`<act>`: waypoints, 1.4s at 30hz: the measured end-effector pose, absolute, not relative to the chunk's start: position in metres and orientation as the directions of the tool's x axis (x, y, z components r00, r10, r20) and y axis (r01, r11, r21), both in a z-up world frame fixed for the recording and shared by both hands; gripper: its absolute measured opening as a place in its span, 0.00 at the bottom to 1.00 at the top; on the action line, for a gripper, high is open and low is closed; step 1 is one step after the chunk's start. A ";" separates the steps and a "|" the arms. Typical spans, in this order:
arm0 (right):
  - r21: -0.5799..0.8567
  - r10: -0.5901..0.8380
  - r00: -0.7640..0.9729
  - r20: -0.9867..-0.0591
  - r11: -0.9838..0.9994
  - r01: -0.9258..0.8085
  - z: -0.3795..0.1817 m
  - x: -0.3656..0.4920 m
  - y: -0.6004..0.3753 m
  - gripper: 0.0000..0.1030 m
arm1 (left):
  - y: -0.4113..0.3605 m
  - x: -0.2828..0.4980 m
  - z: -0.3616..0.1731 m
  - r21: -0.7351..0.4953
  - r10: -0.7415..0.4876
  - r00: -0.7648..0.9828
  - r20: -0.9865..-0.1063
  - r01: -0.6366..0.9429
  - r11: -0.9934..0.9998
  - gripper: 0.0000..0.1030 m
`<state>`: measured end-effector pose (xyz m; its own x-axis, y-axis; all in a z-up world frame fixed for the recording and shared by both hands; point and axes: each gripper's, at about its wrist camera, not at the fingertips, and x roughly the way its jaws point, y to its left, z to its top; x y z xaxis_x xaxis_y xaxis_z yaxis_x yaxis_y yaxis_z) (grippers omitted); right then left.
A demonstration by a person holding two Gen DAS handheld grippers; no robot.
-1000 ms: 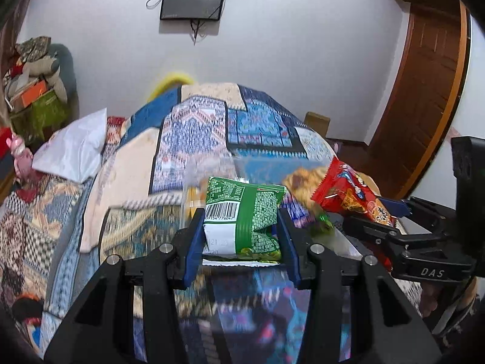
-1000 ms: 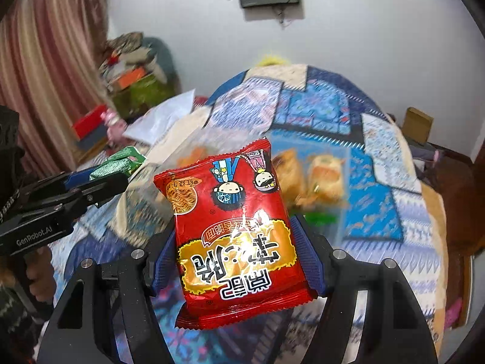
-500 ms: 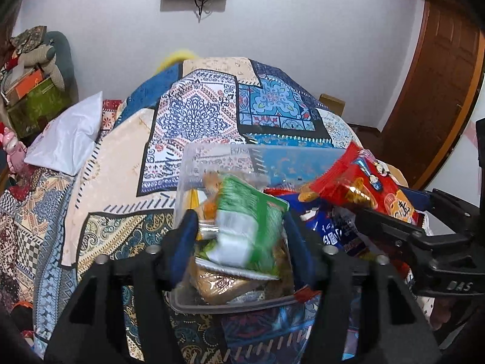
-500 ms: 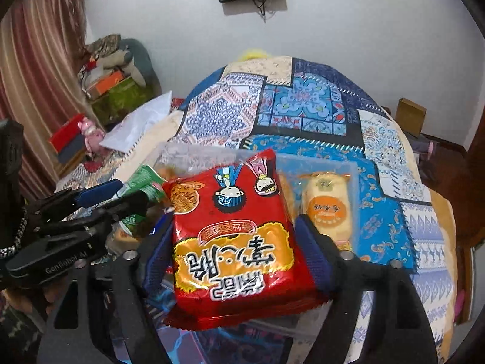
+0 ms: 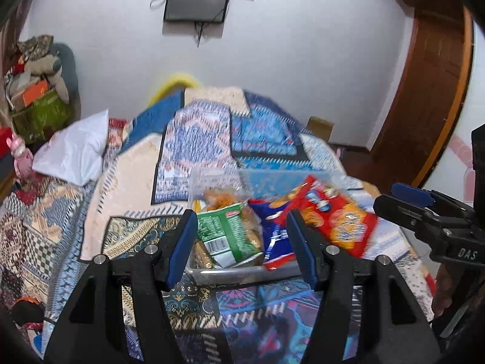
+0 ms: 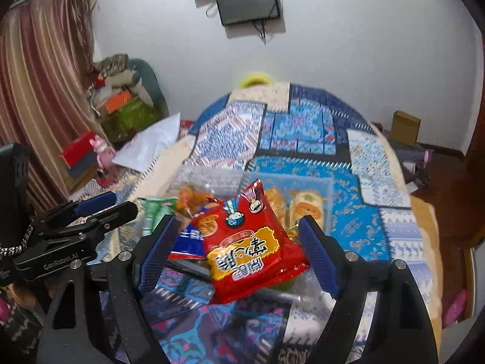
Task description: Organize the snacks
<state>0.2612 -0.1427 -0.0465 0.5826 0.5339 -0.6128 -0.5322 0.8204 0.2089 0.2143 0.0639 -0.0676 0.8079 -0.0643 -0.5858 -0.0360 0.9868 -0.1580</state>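
Note:
A clear plastic bin (image 5: 242,270) of snacks sits on the patchwork quilt. In the left wrist view a green packet (image 5: 227,232) lies inside it, between the fingers of my left gripper (image 5: 241,242), which stands open with its pads clear of the packet. A red noodle packet (image 6: 251,242) rests tilted on top of the bin's contents (image 6: 303,179). My right gripper (image 6: 239,251) is open around it, pads apart from the packet. The red packet (image 5: 327,212) also shows to the right in the left wrist view. Each gripper is seen from the other's camera: the right gripper (image 5: 394,198) and the left gripper (image 6: 121,203).
A blue packet (image 5: 272,230), an orange snack (image 5: 221,200) and a yellow bun packet (image 6: 306,209) fill the bin. A white pillow (image 5: 75,154) lies on the quilt at the left. A cardboard box (image 6: 406,127) and a wooden door (image 5: 424,91) are to the right.
Both grippers opened and let go of their packets. The green packet dropped into the bin and the red one settled on top. Both grippers dipped toward the bin, then drew back.

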 end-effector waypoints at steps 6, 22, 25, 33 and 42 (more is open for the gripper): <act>0.178 0.543 0.661 -0.518 0.824 -0.537 -0.003 0.216 -0.163 0.77 | 0.048 0.164 -0.021 -0.144 -0.057 0.878 -0.475 -0.014 0.989 0.59; 0.126 0.532 0.760 -0.372 0.841 -0.527 0.034 0.135 -0.186 1.00 | 0.019 0.075 0.023 -0.102 -0.008 0.942 -0.335 -0.028 0.994 0.95; 0.125 0.527 0.761 -0.377 0.844 -0.522 0.031 0.132 -0.188 1.00 | 0.017 0.070 0.021 -0.103 -0.012 0.942 -0.336 -0.024 0.994 0.95; 0.135 0.520 0.762 -0.386 0.849 -0.511 0.026 0.124 -0.193 1.00 | 0.013 0.062 0.018 -0.099 -0.015 0.942 -0.337 -0.019 0.995 0.96; 0.134 0.519 0.763 -0.387 0.850 -0.510 0.025 0.121 -0.195 1.00 | 0.011 0.061 0.016 -0.096 -0.014 0.941 -0.338 -0.020 0.995 0.96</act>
<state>0.1212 -0.1951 0.0253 0.7626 0.5185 -0.3868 -0.5098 0.8498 0.1340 0.0607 0.0106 0.0161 0.9410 -0.0138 -0.3380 -0.0197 0.9952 -0.0956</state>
